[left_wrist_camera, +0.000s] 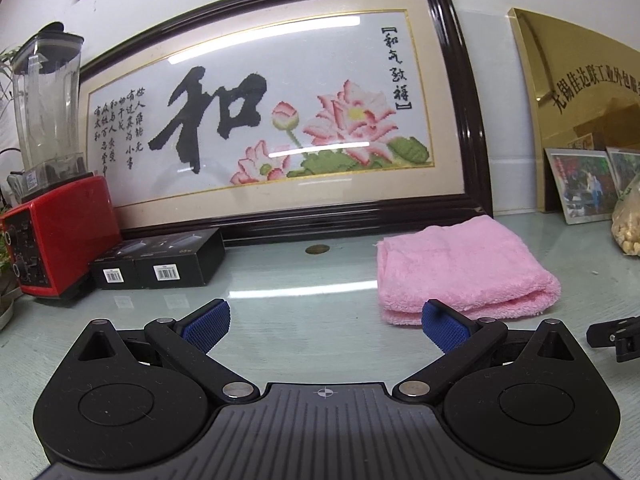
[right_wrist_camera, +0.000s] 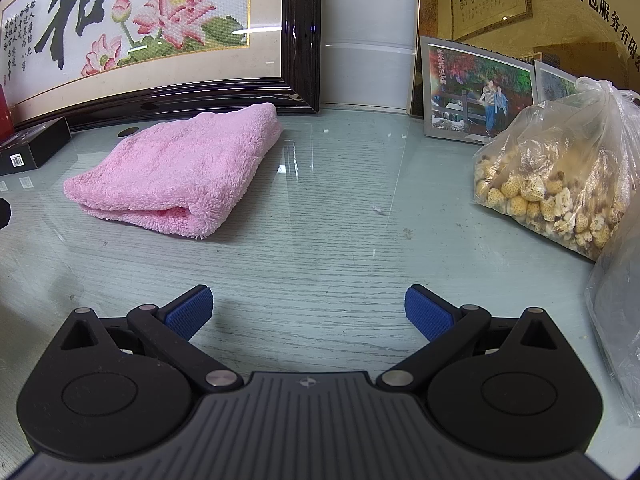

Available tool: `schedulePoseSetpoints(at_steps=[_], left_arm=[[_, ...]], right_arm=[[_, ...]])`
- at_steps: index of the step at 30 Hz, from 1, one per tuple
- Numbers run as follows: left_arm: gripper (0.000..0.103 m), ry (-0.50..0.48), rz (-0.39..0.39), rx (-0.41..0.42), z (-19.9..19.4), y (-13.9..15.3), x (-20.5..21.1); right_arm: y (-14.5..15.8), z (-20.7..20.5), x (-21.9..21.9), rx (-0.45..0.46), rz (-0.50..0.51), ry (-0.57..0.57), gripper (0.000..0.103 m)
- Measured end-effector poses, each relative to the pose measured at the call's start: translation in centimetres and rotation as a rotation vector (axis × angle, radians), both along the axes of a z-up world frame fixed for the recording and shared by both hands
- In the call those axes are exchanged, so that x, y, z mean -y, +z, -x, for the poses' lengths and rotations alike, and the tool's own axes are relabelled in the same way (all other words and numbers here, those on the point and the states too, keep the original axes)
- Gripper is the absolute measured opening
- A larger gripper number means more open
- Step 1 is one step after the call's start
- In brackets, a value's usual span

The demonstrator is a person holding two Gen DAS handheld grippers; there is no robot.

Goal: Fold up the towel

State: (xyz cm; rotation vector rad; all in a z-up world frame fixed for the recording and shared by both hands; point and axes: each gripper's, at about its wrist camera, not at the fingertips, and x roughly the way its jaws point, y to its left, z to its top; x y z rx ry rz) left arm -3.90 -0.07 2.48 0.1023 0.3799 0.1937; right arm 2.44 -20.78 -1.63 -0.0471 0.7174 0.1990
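A pink fluffy towel (left_wrist_camera: 460, 268) lies folded into a thick pad on the glass-topped table (left_wrist_camera: 280, 292), its folded edge facing me. My left gripper (left_wrist_camera: 326, 324) is open just in front of it and to its left, holding nothing; its right blue fingertip overlaps the towel's near corner in this view. In the right wrist view the towel (right_wrist_camera: 176, 172) lies ahead and to the left. My right gripper (right_wrist_camera: 308, 314) is open over bare table, well short of the towel, and is empty. A black part of the right gripper (left_wrist_camera: 616, 334) shows at the left wrist view's right edge.
A large framed embroidery (left_wrist_camera: 260, 120) leans on the wall behind the towel. A red blender (left_wrist_camera: 52, 208) and black boxes (left_wrist_camera: 160, 260) stand at the left. Framed photos (right_wrist_camera: 476, 88) and a plastic bag of pale round food pieces (right_wrist_camera: 560, 172) sit at the right, below a gold plaque (right_wrist_camera: 540, 4).
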Motion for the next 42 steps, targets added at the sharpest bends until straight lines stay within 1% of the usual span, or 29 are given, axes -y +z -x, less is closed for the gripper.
schedulePoseSetpoints(at_steps=[6, 9, 11, 15, 20, 23, 27, 30, 33, 38, 42], left_arm=[[0.103, 0.052, 0.024, -0.019, -0.6, 0.1, -1.6], [0.103, 0.075, 0.035, -0.065, -1.3, -0.1, -3.2], [0.103, 0.106, 0.025, -0.087, -1.6, -0.1, -4.7], [0.103, 0.175, 0.001, -0.105, -2.1, 0.0, -7.8], [0.103, 0.252, 0.028, -0.13, -2.8, 0.3, -12.7], [0.103, 0.29, 0.045, -0.14, -2.8, 0.1, -15.0], [0.103, 0.312, 0.08, -0.154, -3.1, -0.6, -17.1], [0.103, 0.307, 0.141, -0.193, -3.4, -0.9, -18.5], [0.103, 0.307, 0.176, -0.215, -3.6, -1.1, -19.2], [0.103, 0.31, 0.179, -0.258, -4.0, -1.7, -19.3], [0.103, 0.313, 0.182, -0.266, -4.1, -1.8, -19.5]], right_arm=[[0.0, 0.0, 0.0, 0.0, 0.0, 0.0, 0.103], [0.0, 0.0, 0.0, 0.0, 0.0, 0.0, 0.103], [0.0, 0.0, 0.0, 0.0, 0.0, 0.0, 0.103], [0.0, 0.0, 0.1, 0.0, 0.0, 0.0, 0.103], [-0.1, 0.0, 0.1, 0.0, 0.0, 0.001, 0.103], [-0.1, 0.0, 0.2, 0.0, 0.0, 0.001, 0.103], [-0.1, 0.0, 0.2, 0.0, 0.0, 0.001, 0.103], [-0.1, 0.0, 0.3, 0.0, 0.001, 0.001, 0.103], [-0.1, 0.0, 0.3, 0.0, 0.001, 0.001, 0.103], [-0.1, 0.0, 0.4, 0.0, 0.001, 0.001, 0.103], [-0.1, 0.0, 0.4, 0.0, 0.001, 0.001, 0.103]])
